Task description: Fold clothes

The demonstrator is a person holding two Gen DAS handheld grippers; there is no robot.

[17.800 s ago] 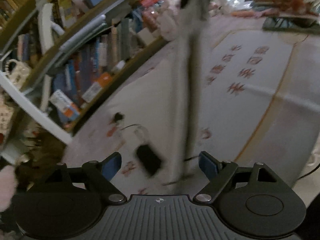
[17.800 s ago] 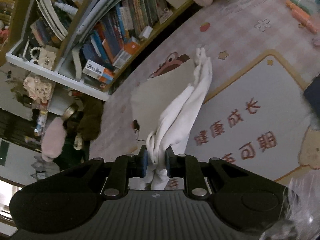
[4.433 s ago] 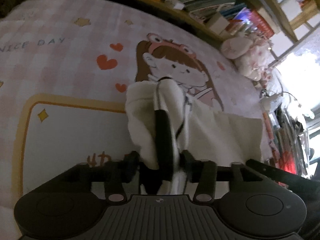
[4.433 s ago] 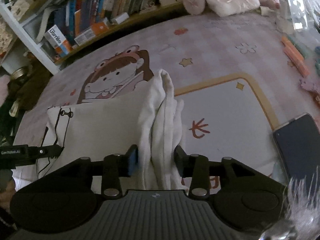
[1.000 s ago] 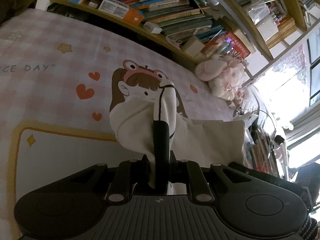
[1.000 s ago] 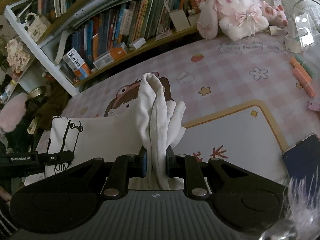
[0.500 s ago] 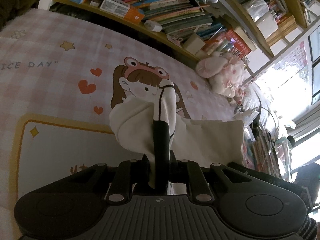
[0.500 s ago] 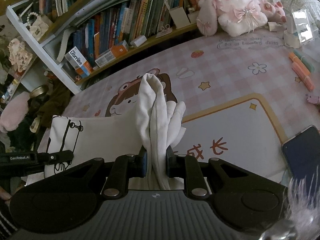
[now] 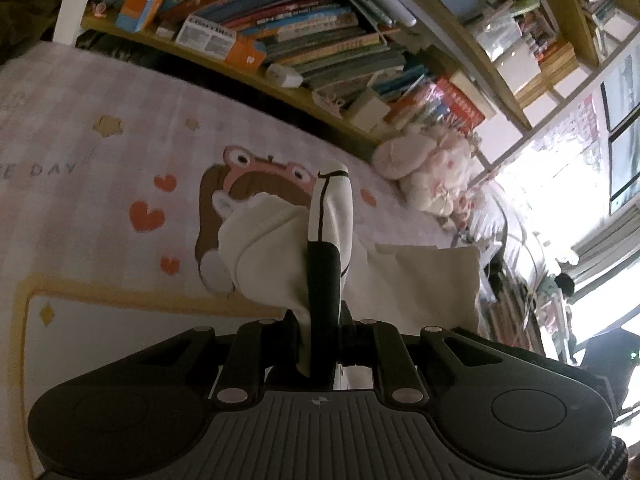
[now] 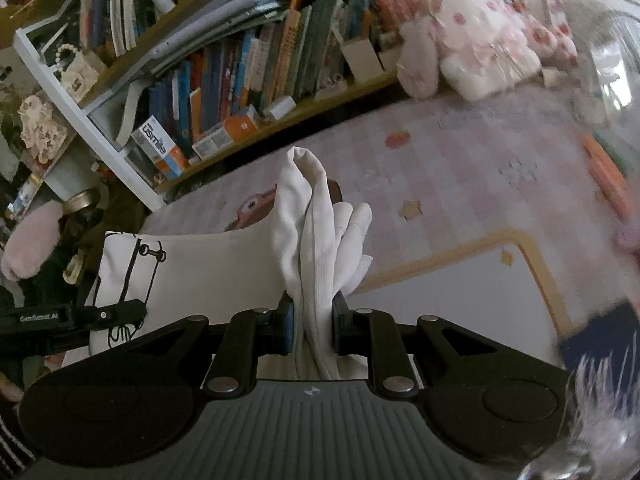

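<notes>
Gripping bunched white garment (image 9: 280, 256) above pink mat (image 9: 80, 128): left gripper (image 9: 320, 340) and right gripper (image 10: 312, 328), both jaws clamped tight on fabric.

Matt white ribbed cloth garment (image 10: 316, 232); matt black plastic tongs (image 10: 313, 330) w/ metal rivets.

mat (image 10: 460, 208) — open ahead | bookshelf (image 10: 224, 80) — blocks beyond
</notes>
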